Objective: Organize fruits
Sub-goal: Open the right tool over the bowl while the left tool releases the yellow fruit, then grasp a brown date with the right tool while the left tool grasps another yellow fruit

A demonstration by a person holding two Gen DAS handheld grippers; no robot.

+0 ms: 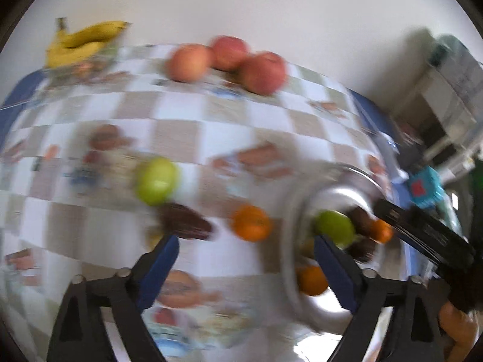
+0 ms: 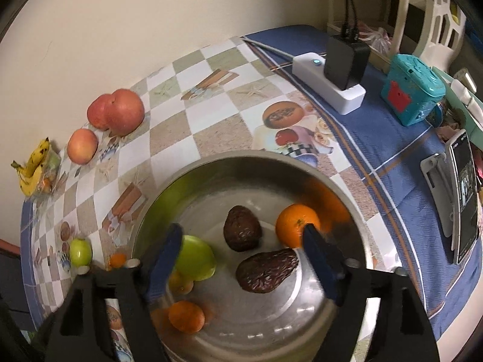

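Sorting looks partly done: some fruit sits in the bowl point(image 2: 347, 199), but apples point(image 2: 123, 114) wait on the worktop point(image 2: 211, 126), both grippers' fingers point(image 2: 164, 259) open and empty.

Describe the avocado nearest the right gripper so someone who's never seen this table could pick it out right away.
Find the big steel bowl on the checkered tablecloth. Inside it lie two dark avocados; this avocado is the lower one, on its side between the open fingers of the right gripper. Unlike the upright avocado behind it, it is longer, pear-shaped and more wrinkled.
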